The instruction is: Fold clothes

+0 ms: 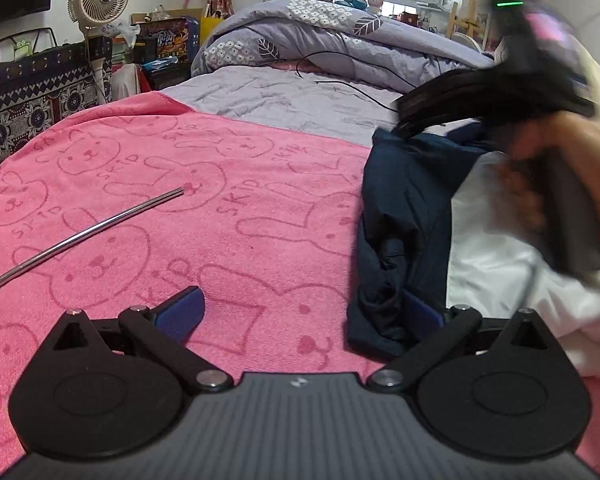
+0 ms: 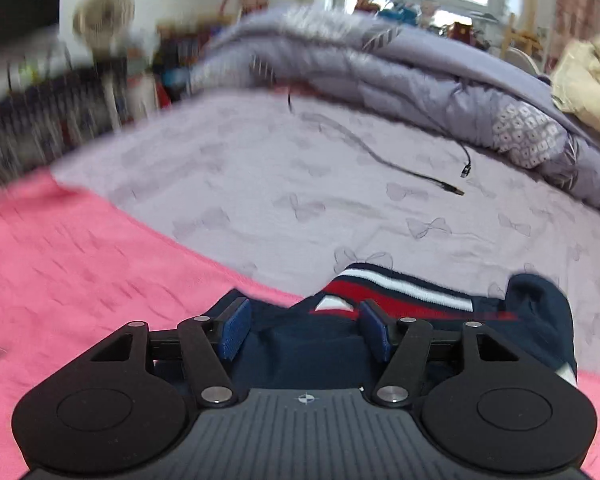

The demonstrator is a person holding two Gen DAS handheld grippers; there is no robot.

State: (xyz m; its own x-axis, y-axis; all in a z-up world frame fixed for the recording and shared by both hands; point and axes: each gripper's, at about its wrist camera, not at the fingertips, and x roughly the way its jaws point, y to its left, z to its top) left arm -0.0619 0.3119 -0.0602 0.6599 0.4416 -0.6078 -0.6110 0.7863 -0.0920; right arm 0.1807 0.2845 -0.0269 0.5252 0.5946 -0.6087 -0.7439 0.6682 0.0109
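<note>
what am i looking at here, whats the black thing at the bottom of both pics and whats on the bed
The black thing is a handheld gripper, one in each of a person's hands, with a camera looking along its two blue-padded fingers. One picture is from the left gripper, the other from the right gripper.

Both look across a bed with a pink towel spread over a lilac sheet. On the towel lie a navy and white garment and a metal rod. A black cable lies on the sheet.

Both grippers are open and hold nothing. The left view also shows the person's right hand, blurred.
</note>
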